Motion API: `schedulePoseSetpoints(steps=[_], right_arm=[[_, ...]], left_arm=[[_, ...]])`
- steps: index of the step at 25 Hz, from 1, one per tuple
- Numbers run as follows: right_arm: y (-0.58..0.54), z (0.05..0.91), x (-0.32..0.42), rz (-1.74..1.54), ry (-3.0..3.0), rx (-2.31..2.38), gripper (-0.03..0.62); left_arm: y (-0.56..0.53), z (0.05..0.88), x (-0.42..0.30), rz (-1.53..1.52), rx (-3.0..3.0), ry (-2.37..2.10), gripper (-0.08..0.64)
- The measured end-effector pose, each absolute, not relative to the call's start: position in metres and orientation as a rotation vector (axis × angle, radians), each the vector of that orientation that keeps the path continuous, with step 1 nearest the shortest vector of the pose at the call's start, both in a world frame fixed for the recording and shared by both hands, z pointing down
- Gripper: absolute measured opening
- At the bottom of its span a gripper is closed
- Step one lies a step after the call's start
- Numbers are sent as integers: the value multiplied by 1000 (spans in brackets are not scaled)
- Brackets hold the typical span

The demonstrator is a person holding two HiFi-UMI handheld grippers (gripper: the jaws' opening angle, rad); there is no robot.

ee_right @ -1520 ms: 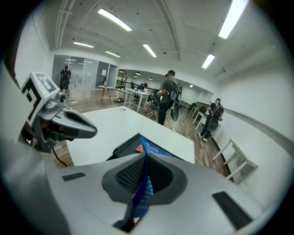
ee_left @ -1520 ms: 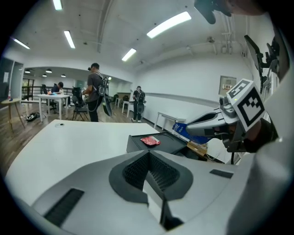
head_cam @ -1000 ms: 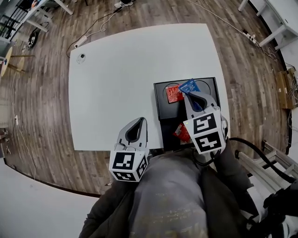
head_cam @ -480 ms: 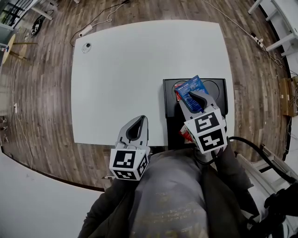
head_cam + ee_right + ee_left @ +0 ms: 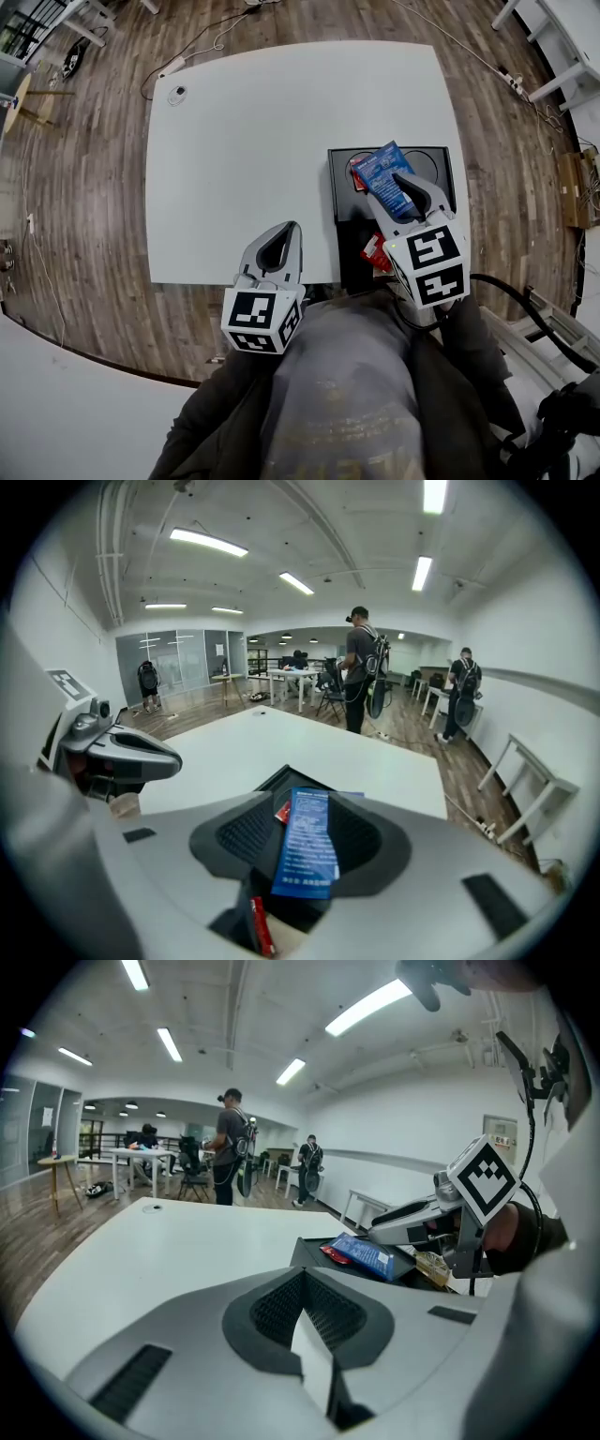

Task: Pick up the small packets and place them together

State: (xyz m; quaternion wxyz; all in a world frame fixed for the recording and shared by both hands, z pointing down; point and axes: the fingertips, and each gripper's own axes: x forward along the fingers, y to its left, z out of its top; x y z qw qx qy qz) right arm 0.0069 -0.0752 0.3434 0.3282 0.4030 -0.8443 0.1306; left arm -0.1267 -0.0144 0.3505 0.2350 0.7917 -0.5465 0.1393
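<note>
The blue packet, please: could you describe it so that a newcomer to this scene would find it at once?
On the white table, look to the black tray at the near right edge. Over it, the blue packet sits between the jaws of the right tongs, which are opening. It is the only blue packet with white print; the red packets beside it are its neighbours.

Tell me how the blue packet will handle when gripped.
The blue packet looks flat and thin, so probably light and somewhat floppy. Its smooth face may slip from the right hand-held gripper, whose jaws are opening.
</note>
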Motion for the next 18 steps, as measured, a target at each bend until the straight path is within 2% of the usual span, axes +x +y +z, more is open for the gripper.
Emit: schedulePoseSetpoints(steps=[5,11,16,18], right_arm=[[-63,332,51,347,-2168,1204,179],[-30,362,97,498,-2093,1275,177],[-16,389,101,552,-2096,1211,13],[-13,394,95,547,-2123,1150,5]], left_arm=[[-11,345,-102,382,2250,-1434,2],[0,353,-65,438,2316,-1321,2],[1,368,-41,523,2328,-1237,2],[0,372,-34,550,2327,-1216,2]])
